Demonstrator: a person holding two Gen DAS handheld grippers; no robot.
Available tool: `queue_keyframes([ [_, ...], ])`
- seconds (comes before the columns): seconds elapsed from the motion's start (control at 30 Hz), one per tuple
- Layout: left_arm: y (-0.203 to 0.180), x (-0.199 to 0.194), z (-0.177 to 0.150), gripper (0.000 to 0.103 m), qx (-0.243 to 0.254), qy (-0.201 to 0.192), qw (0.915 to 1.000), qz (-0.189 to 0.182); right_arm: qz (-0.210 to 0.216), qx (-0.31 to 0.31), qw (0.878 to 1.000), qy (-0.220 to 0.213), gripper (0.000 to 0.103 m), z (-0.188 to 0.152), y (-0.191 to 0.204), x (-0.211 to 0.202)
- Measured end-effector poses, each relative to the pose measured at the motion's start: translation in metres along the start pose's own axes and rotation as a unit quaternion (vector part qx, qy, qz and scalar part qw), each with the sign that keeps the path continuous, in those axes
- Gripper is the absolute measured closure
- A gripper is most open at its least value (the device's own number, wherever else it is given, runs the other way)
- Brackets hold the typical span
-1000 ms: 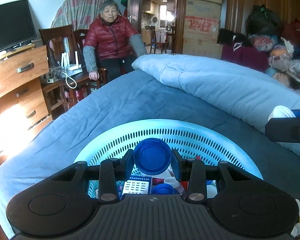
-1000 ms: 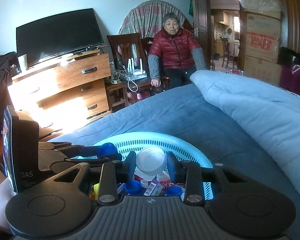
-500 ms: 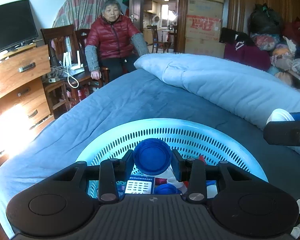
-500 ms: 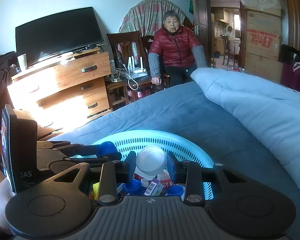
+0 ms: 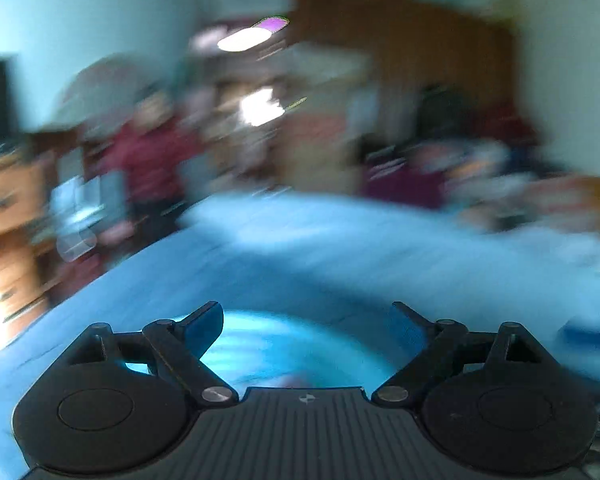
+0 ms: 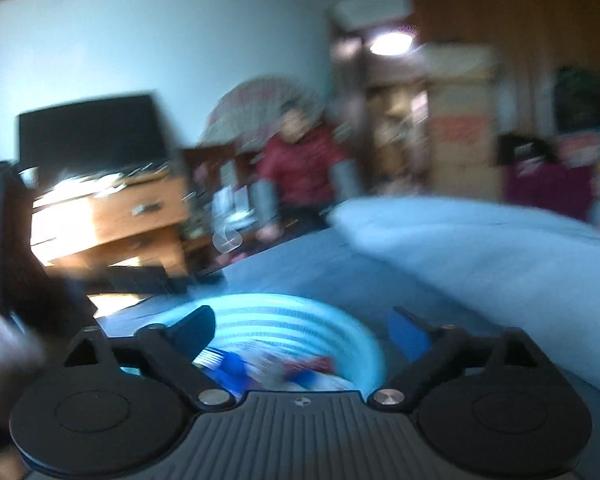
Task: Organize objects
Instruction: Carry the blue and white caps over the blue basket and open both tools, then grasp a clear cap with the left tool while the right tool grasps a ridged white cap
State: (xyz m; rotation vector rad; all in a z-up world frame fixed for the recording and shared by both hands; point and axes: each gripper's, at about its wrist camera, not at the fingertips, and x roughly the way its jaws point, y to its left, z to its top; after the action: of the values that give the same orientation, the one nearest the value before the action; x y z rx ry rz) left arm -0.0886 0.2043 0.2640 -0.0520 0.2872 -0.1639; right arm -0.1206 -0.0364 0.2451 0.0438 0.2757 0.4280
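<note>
Both views are smeared by motion. A light blue perforated basket [image 5: 300, 344] sits on the bed right in front of my left gripper [image 5: 308, 320], whose jaws are opening wide with nothing between them. In the right wrist view the same basket [image 6: 300, 316] holds a blurred heap of blue caps and small packets [image 6: 276, 368]. My right gripper [image 6: 300, 328] hangs over it, jaws opening wide and empty. The blue cap and the white cap that were held cannot be picked out in the blur.
A blue bedsheet [image 6: 340, 264] carries the basket, with a folded pale blue duvet [image 6: 480, 240] to the right. A person in a red jacket [image 6: 300, 164] sits beyond the bed. A wooden dresser [image 6: 112, 216] with a television [image 6: 88, 128] stands at left.
Both grippers let go: the left released its blue cap, the right its white cap, and the jaws swung wide. Both cameras swept quickly, tilting up so the basket sits lower in view.
</note>
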Motion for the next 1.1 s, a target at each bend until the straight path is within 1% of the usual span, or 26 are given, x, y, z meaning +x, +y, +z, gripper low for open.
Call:
queue_keyframes([
  [0.03, -0.021, -0.012, -0.005, 0.007, 0.015, -0.015, 0.9990, -0.039, -0.027, 0.007, 1.000, -0.007, 0.004, -0.025, -0.010, -0.024],
  [0.07, -0.043, -0.019, -0.013, 0.006, 0.025, -0.020, 0.9964, -0.078, -0.045, 0.012, 0.999, 0.018, 0.004, -0.046, -0.020, -0.042],
  [0.1, -0.060, -0.023, -0.022, 0.006, 0.030, -0.019, 0.9927, -0.115, -0.056, 0.013, 0.997, 0.058, 0.006, -0.066, -0.031, -0.056],
  [0.13, -0.077, -0.022, -0.035, 0.006, 0.032, -0.011, 0.9877, -0.153, -0.070, 0.019, 0.993, 0.094, 0.011, -0.087, -0.042, -0.070],
  [0.17, -0.094, -0.017, -0.052, 0.005, 0.039, 0.003, 0.9830, -0.179, -0.090, 0.024, 0.988, 0.123, 0.015, -0.108, -0.053, -0.086],
  [0.2, -0.110, -0.007, -0.072, 0.005, 0.048, 0.025, 0.9799, -0.192, -0.110, 0.030, 0.982, 0.148, 0.018, -0.126, -0.063, -0.100],
  [0.23, -0.120, 0.006, -0.088, 0.010, 0.050, 0.052, 0.9777, -0.197, -0.123, 0.038, 0.978, 0.166, 0.018, -0.141, -0.072, -0.113],
  [0.27, -0.131, 0.024, -0.108, 0.017, 0.049, 0.085, 0.9738, -0.205, -0.134, 0.052, 0.973, 0.183, 0.019, -0.155, -0.081, -0.125],
  [0.3, -0.138, 0.038, -0.124, 0.020, 0.052, 0.108, 0.9707, -0.208, -0.141, 0.066, 0.969, 0.193, 0.022, -0.167, -0.089, -0.134],
  [0.33, -0.147, 0.055, -0.141, 0.027, 0.058, 0.131, 0.9686, -0.203, -0.149, 0.081, 0.964, 0.203, 0.025, -0.178, -0.099, -0.146],
  [0.37, -0.153, 0.069, -0.153, 0.031, 0.062, 0.149, 0.9673, -0.196, -0.158, 0.087, 0.961, 0.209, 0.026, -0.186, -0.106, -0.153],
  [0.4, -0.157, 0.082, -0.163, 0.032, 0.063, 0.165, 0.9652, -0.193, -0.170, 0.094, 0.958, 0.213, 0.027, -0.193, -0.114, -0.160],
  [0.43, -0.162, 0.096, -0.172, 0.034, 0.061, 0.180, 0.9627, -0.193, -0.177, 0.103, 0.955, 0.214, 0.027, -0.196, -0.120, -0.163],
  [0.5, -0.169, 0.112, -0.183, 0.036, 0.055, 0.200, 0.9572, -0.202, -0.186, 0.123, 0.952, 0.211, 0.027, -0.199, -0.136, -0.166],
  [0.57, -0.182, 0.123, -0.192, 0.036, 0.061, 0.217, 0.9517, -0.209, -0.190, 0.130, 0.951, 0.206, 0.027, -0.200, -0.147, -0.166],
  [0.6, -0.185, 0.126, -0.198, 0.036, 0.065, 0.224, 0.9504, -0.206, -0.191, 0.129, 0.951, 0.205, 0.027, -0.200, -0.150, -0.163],
  [0.67, -0.192, 0.133, -0.206, 0.036, 0.068, 0.230, 0.9510, -0.195, -0.190, 0.130, 0.952, 0.203, 0.028, -0.200, -0.153, -0.154],
  [0.73, -0.194, 0.140, -0.210, 0.036, 0.057, 0.238, 0.9513, -0.188, -0.190, 0.133, 0.952, 0.201, 0.028, -0.199, -0.154, -0.153],
  [0.93, -0.203, 0.147, -0.218, 0.037, 0.051, 0.236, 0.9528, -0.184, -0.194, 0.138, 0.951, 0.197, 0.028, -0.198, -0.162, -0.146],
  [1.0, -0.204, 0.146, -0.218, 0.043, 0.053, 0.231, 0.9551, -0.177, -0.194, 0.140, 0.951, 0.195, 0.028, -0.197, -0.163, -0.146],
  [1.03, -0.204, 0.145, -0.217, 0.058, 0.054, 0.230, 0.9564, -0.172, -0.194, 0.139, 0.951, 0.195, 0.029, -0.197, -0.164, -0.143],
  [1.07, -0.205, 0.143, -0.216, 0.063, 0.057, 0.229, 0.9586, -0.160, -0.194, 0.138, 0.952, 0.194, 0.029, -0.197, -0.164, -0.143],
  [1.1, -0.203, 0.142, -0.214, 0.063, 0.058, 0.226, 0.9607, -0.150, -0.194, 0.136, 0.952, 0.192, 0.032, -0.197, -0.165, -0.140],
])
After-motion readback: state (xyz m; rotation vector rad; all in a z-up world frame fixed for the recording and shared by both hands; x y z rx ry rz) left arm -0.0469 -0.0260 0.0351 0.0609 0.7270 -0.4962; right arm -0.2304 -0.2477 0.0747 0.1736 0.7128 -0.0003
